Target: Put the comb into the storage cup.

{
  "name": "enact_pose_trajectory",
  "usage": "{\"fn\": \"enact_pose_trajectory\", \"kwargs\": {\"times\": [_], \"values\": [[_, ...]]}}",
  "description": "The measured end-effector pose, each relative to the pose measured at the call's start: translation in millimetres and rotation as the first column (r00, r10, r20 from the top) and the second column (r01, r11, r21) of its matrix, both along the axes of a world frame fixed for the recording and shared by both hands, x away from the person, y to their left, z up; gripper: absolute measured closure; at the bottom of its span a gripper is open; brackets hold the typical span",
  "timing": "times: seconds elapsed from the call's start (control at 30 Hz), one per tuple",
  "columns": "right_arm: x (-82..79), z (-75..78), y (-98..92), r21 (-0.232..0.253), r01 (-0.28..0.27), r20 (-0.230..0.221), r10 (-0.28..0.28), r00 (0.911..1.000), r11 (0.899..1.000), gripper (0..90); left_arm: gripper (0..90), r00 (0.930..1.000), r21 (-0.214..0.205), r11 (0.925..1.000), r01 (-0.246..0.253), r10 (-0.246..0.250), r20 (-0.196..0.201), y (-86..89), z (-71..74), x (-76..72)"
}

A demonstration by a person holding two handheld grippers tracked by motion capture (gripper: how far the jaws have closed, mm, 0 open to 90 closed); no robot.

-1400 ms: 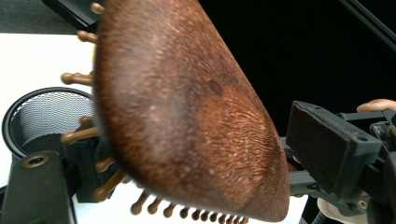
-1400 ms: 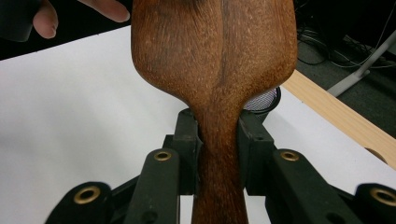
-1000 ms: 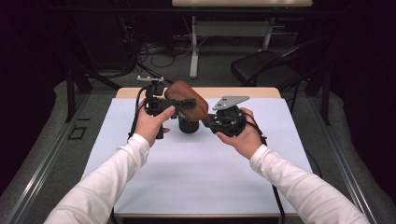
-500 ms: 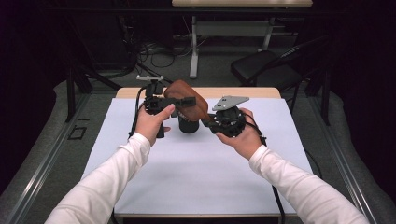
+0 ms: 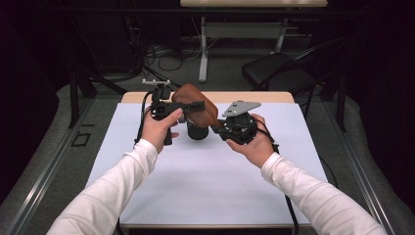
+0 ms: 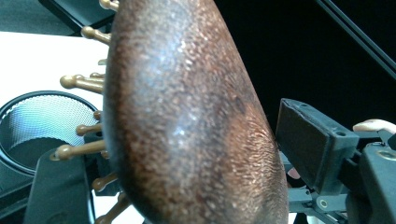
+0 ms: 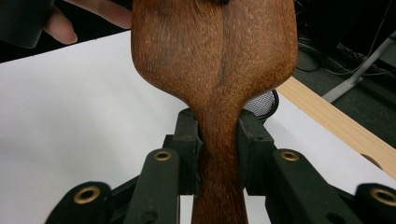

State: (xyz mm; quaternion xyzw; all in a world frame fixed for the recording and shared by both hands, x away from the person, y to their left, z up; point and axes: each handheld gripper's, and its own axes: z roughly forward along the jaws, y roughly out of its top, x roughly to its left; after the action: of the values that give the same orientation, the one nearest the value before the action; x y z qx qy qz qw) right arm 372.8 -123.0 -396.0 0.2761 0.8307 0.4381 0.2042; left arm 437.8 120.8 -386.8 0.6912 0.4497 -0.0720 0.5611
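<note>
Since the earlier frame the left gripper has been closing its jaws around the head of the brown wooden paddle hairbrush; one pad stands just clear, so contact is unconfirmed. The right gripper is clamped on the brush handle, holding it above the black mesh cup on the white table. Judged progress: handover underway; right release remains.

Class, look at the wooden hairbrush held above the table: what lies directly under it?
Under the hairbrush stands a black mesh cup on the white table. The left gripper view shows its mesh wall. The brush head covers much of the cup, so its contents cannot be seen.
</note>
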Motion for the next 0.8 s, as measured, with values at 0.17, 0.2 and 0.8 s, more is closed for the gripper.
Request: {"fn": "enact_pose_trajectory", "kwargs": {"times": [0.17,0.2,0.8], "values": [[0.0,-1.3,0.2,0.002,0.001,-0.001,-0.001,1.0000,1.000,72.4,24.9,1.0000,0.003,1.0000,0.004,-0.004,0.002,0.4,-0.6,-0.1],[-0.1,-1.4,0.3,0.003,0.001,-0.002,-0.001,1.0000,1.000,72.4,24.9,1.0000,0.004,1.0000,0.003,-0.003,0.003,0.5,-0.5,-0.2],[-0.6,-5.4,1.1,-0.002,0.003,0.005,-0.003,1.0000,1.000,72.5,30.1,0.9993,-0.023,0.9997,0.014,-0.015,-0.034,2.6,-2.2,0.5]]}}
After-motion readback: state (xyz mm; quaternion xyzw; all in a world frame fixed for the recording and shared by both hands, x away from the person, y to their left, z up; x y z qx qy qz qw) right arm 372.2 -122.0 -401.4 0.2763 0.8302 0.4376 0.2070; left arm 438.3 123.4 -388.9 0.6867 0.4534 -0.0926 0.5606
